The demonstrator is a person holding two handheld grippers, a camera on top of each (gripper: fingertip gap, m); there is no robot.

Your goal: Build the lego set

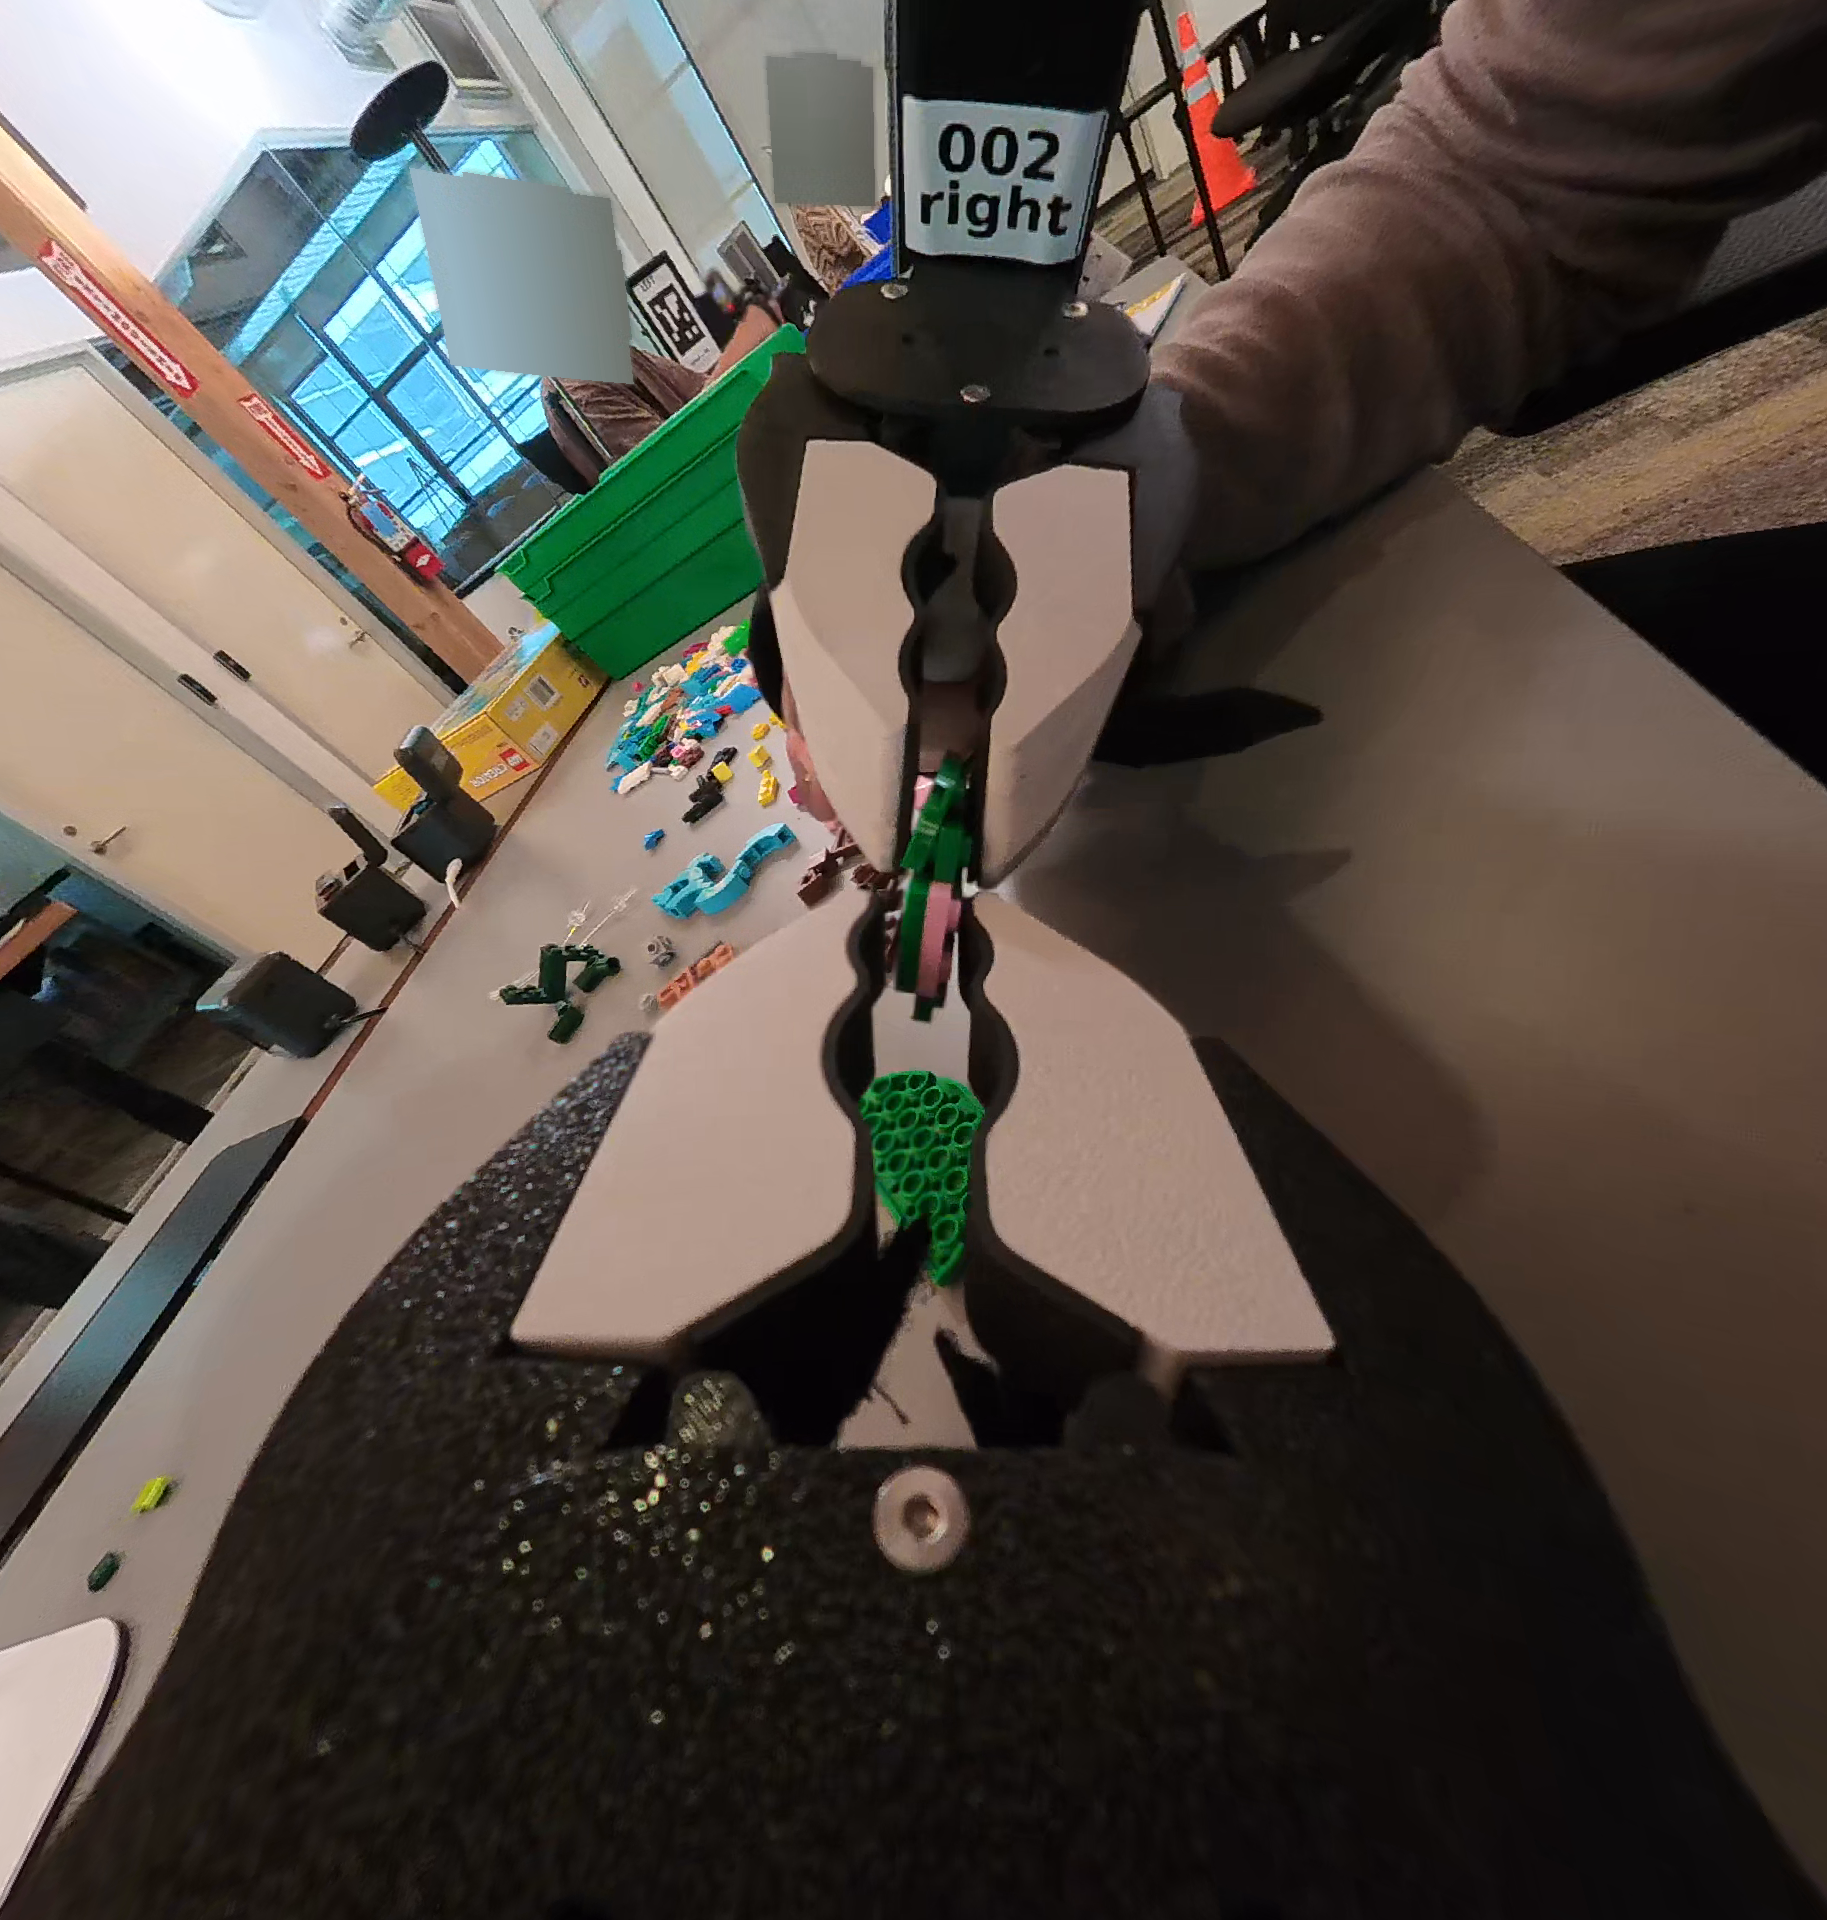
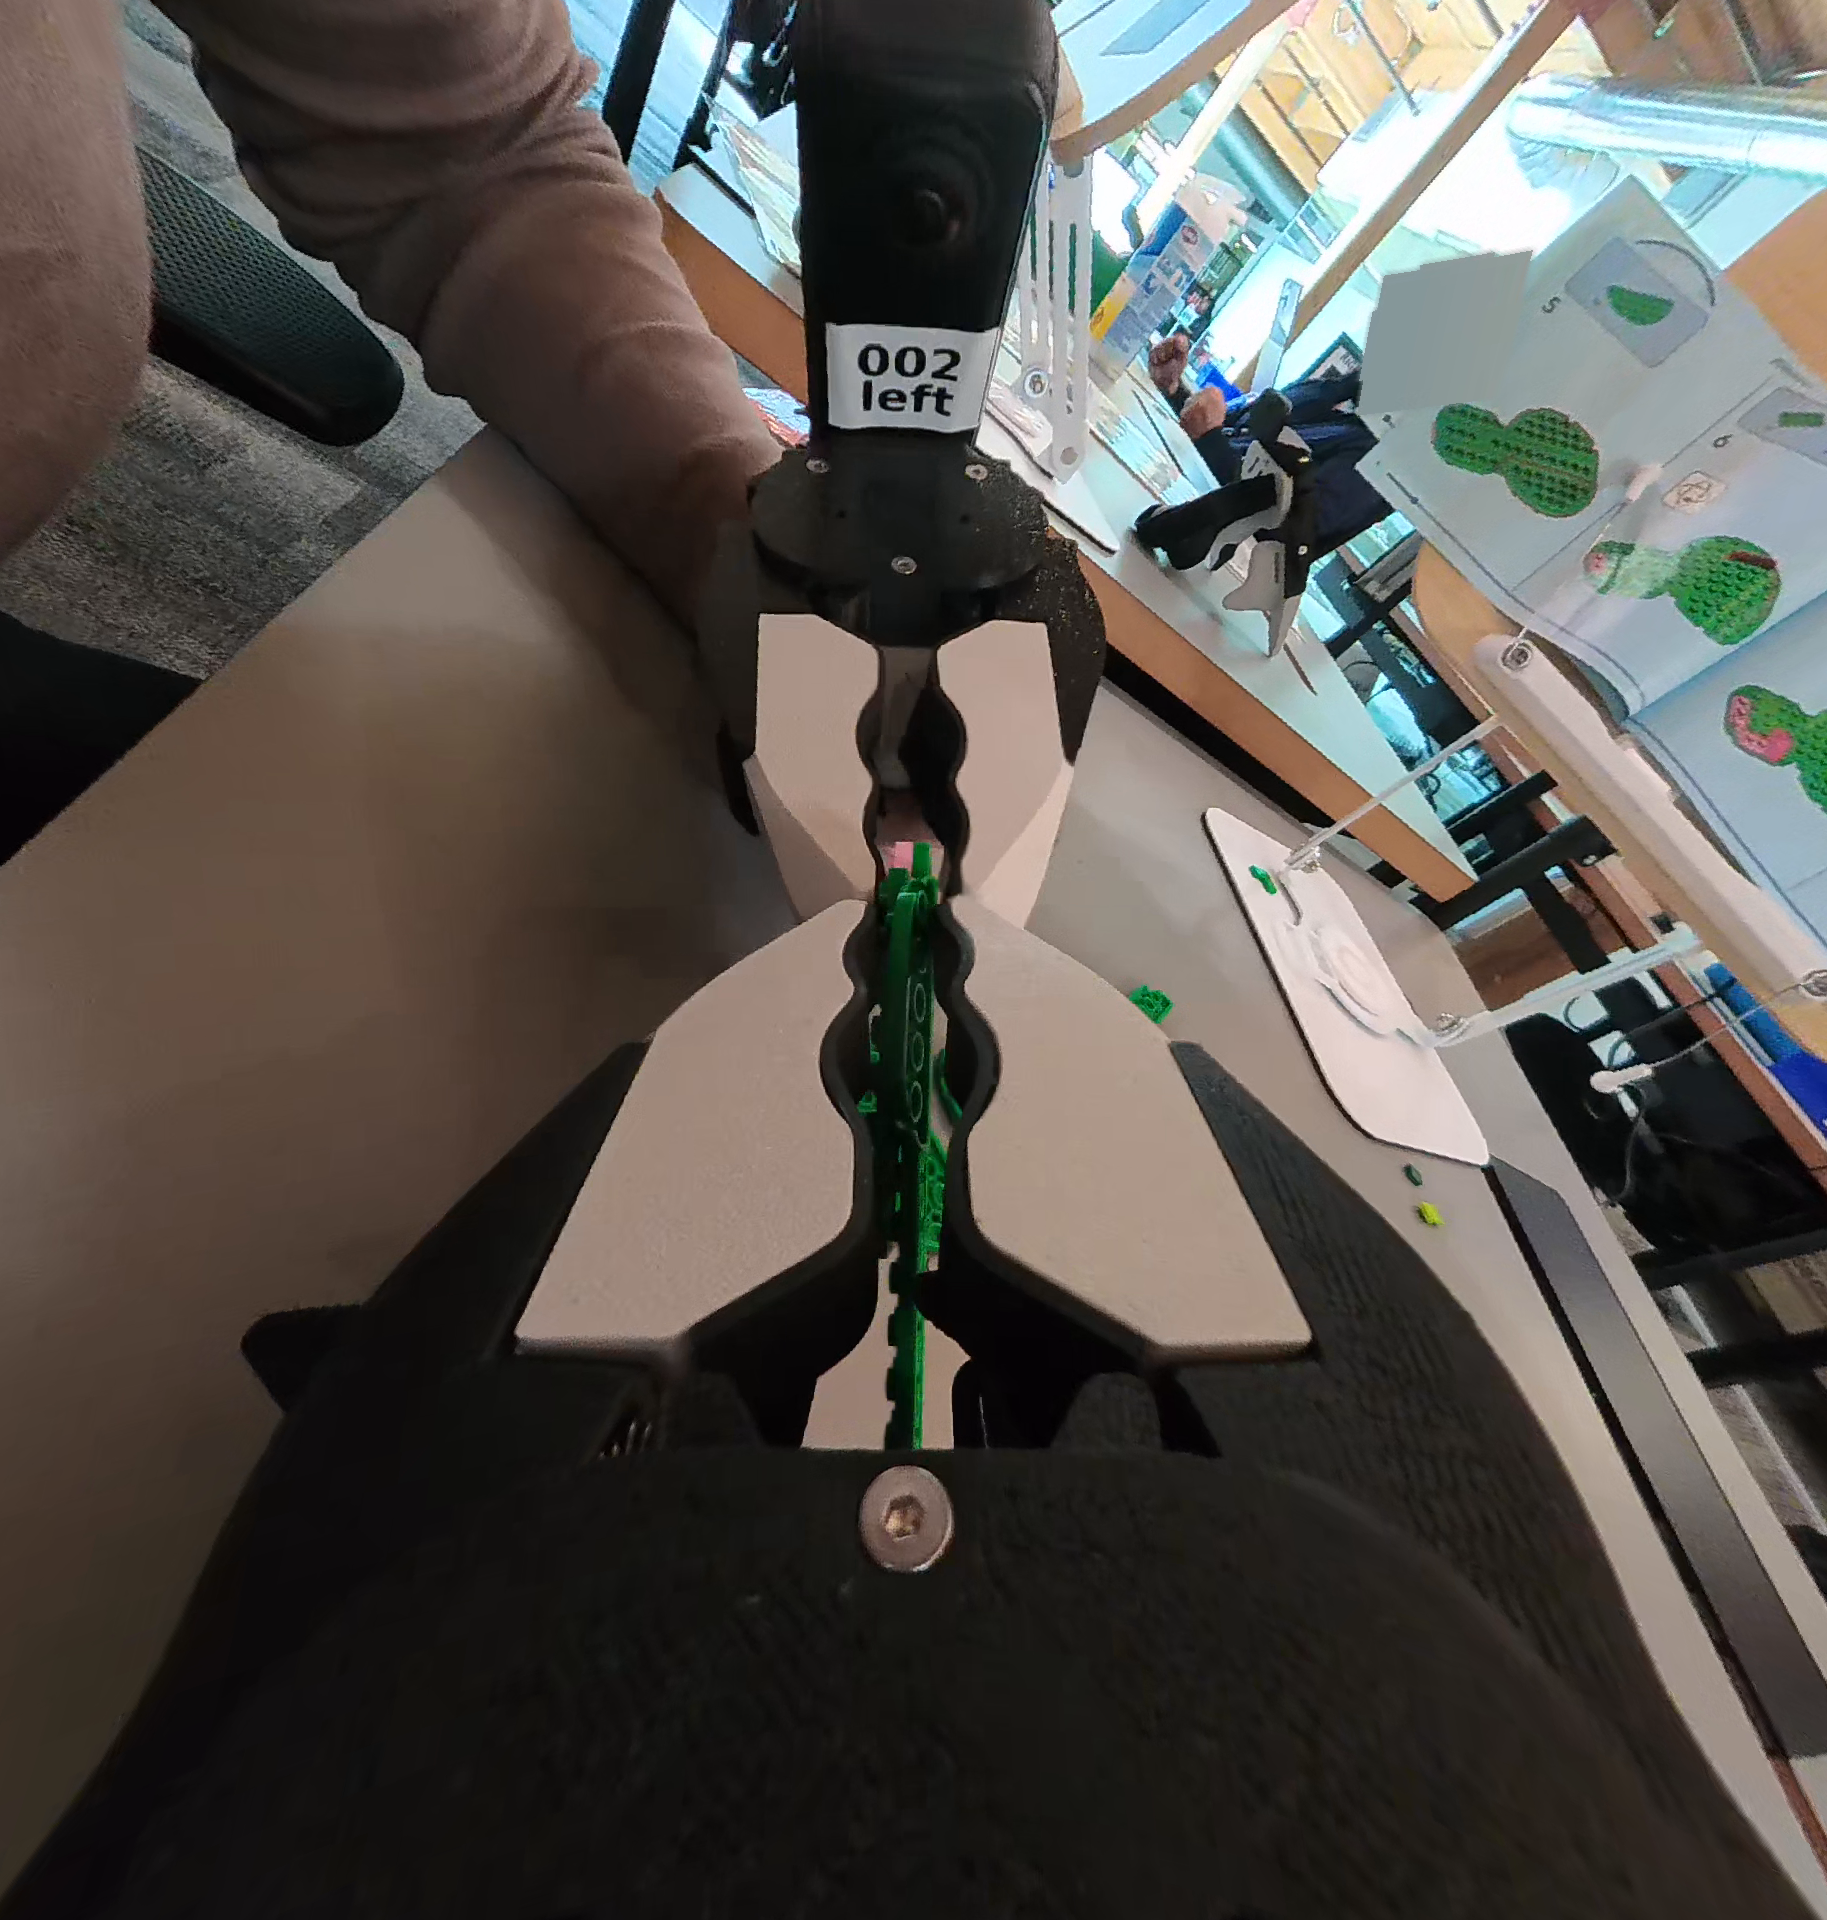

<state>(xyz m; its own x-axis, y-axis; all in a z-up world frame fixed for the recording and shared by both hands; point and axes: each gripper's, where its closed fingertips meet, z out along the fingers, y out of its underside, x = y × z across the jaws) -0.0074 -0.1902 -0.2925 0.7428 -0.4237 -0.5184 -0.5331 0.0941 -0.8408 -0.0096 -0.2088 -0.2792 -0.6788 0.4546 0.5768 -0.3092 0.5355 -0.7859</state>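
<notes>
Both grippers meet tip to tip above the grey table (image 1: 1408,935), both shut on one lego build held edge-on. In the left wrist view, my left gripper (image 1: 919,940) clamps a green studded plate (image 1: 924,1174) with pink and green pieces (image 1: 935,920) stacked on it. The right gripper (image 1: 938,847) grips the same build from the far side. In the right wrist view, my right gripper (image 2: 904,925) holds the green plate (image 2: 914,1101) along its length, and the left gripper (image 2: 909,857) pinches its far end. Most of the build is hidden between the fingers.
A pile of loose bricks (image 1: 691,707), stacked green bins (image 1: 639,551) and a yellow box (image 1: 514,717) lie far left. A turquoise piece (image 1: 727,873) and a dark green sub-build (image 1: 561,982) sit nearer. An instruction booklet on a stand (image 2: 1657,520) with a white base (image 2: 1345,997) stands right. The tips of both grippers are at nearly the same place. Left tips and right tips are each some 25 centimetres from the dark green sub-build (image 1: 561,982).
</notes>
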